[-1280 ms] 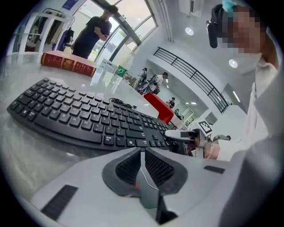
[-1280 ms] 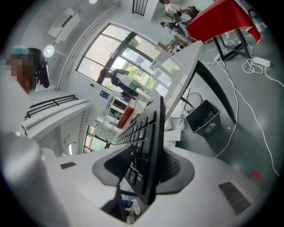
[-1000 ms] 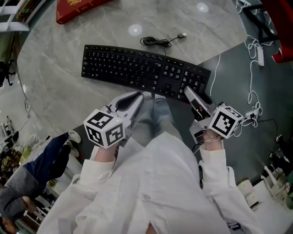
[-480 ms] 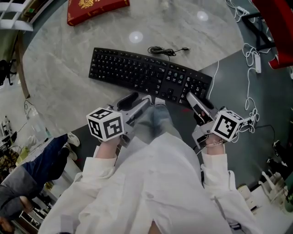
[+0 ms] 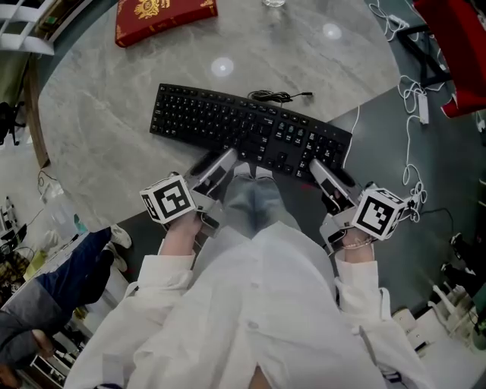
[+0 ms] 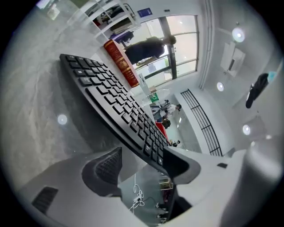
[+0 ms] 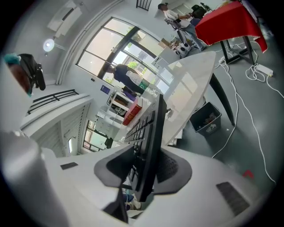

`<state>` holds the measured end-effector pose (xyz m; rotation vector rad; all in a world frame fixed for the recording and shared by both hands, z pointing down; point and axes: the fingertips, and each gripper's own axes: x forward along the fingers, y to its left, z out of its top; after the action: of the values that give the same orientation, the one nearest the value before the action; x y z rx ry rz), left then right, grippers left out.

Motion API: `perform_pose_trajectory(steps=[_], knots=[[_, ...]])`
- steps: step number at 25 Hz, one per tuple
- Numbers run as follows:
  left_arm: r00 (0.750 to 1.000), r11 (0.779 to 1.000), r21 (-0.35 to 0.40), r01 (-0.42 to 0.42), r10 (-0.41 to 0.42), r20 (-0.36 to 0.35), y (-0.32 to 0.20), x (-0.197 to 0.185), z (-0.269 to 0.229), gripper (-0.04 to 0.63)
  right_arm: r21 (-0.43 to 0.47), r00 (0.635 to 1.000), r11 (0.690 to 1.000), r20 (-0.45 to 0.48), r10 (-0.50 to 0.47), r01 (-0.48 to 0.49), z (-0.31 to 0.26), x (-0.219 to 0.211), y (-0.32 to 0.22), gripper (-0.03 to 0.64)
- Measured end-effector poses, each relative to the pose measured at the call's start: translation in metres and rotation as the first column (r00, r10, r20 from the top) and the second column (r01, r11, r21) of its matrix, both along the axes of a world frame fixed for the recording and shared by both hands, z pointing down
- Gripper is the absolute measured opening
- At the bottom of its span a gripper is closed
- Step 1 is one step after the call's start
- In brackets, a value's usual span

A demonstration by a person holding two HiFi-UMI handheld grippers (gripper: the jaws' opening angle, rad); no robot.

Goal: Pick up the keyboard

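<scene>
The left gripper [image 5: 222,161] has just opened its jaws wide around the front edge of the keyboard [image 5: 228,121] on the tabletop [image 5: 114,129], while the right gripper [image 5: 316,167] jaws pinch its end, so lifting looks close.

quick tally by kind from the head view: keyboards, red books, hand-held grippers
keyboard: 1
red book: 1
left hand-held gripper and right hand-held gripper: 2
total: 4

We wear a white long-sleeved shirt [image 5: 250,304] and faded blue jeans [image 5: 254,199]. On left gripper [image 5: 216,162] and right gripper [image 5: 319,171]: pale grey shells, black pads [image 6: 108,165], black-and-white marker cubes [image 5: 173,199].
</scene>
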<state>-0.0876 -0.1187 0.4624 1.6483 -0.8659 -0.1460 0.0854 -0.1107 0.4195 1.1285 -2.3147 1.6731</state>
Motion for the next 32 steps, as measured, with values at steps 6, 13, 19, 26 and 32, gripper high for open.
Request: perform_pose_trajectory(steps=[6, 13, 19, 26, 32], knots=[[0.998, 0.998, -0.019, 0.054, -0.055, -0.044, -0.011, -0.007, 0.001, 0.282, -0.007, 1.000, 1.000, 0.000, 0.000, 0.000, -0.001, 0.000, 0.001, 0.144], [0.995, 0.996, -0.017, 0.088, -0.089, -0.050, -0.025, -0.012, 0.006, 0.282, -0.027, 1.000, 1.000, 0.008, 0.001, -0.001, 0.001, 0.000, 0.003, 0.141], [0.996, 0.998, -0.008, 0.064, -0.064, -0.056, -0.028, -0.012, 0.007, 0.282, -0.023, 1.000, 1.000, 0.009, 0.004, -0.004, -0.002, 0.001, 0.005, 0.140], [0.993, 0.997, -0.058, 0.054, -0.059, -0.102, -0.035, -0.012, 0.014, 0.276, -0.024, 1.000, 1.000, 0.008, 0.009, -0.009, -0.003, -0.001, 0.005, 0.138], [0.988, 0.998, -0.052, 0.037, -0.044, -0.147, -0.036, -0.010, 0.012, 0.221, -0.025, 1.000, 1.000, -0.024, 0.016, -0.017, -0.003, 0.001, 0.005, 0.138]])
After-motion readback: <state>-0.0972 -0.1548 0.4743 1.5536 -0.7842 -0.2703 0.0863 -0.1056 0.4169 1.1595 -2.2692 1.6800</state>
